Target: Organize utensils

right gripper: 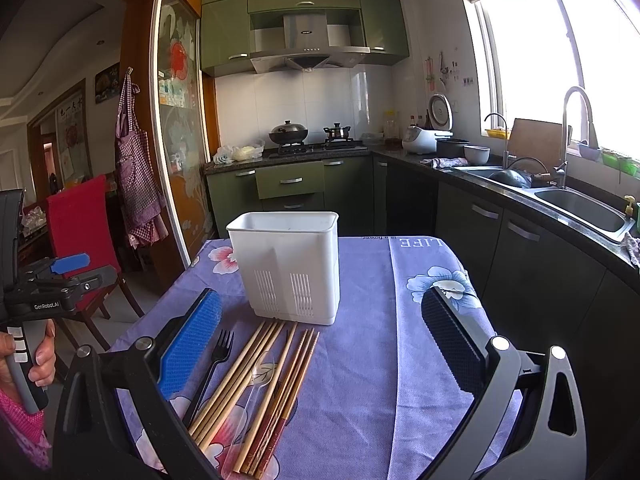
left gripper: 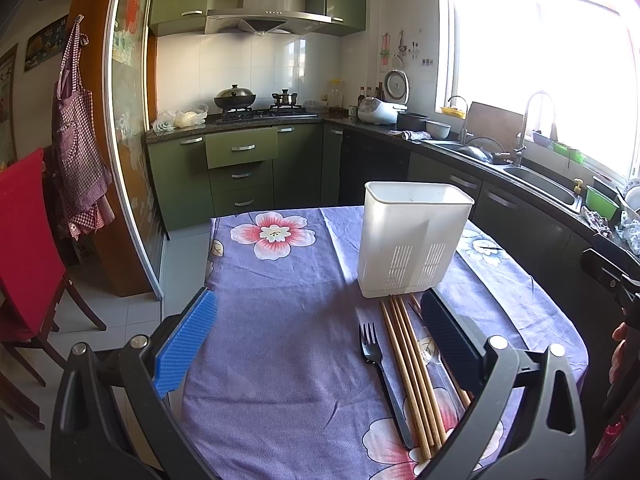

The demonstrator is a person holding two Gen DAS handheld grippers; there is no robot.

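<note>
You see a white slotted plastic utensil holder (right gripper: 288,264) at centre frame on a purple cloth with pink-and-white flowers (right gripper: 360,360); lower left lie a black plastic fork (right gripper: 212,368) and tan wooden chopsticks (right gripper: 248,376).

"GenRobot.AI" on left hand-held gripper (right gripper: 68,266) | "LIFE", "is a flower" on tablecloth (right gripper: 416,243)

Two black handheld grippers, left gripper (left gripper: 318,334) and right gripper (right gripper: 322,334), each with one blue ribbed pad, one black ribbed pad, silver screws; "GenRobot.AI" marking, grey handle; pink patterned sleeve (right gripper: 24,428).
</note>
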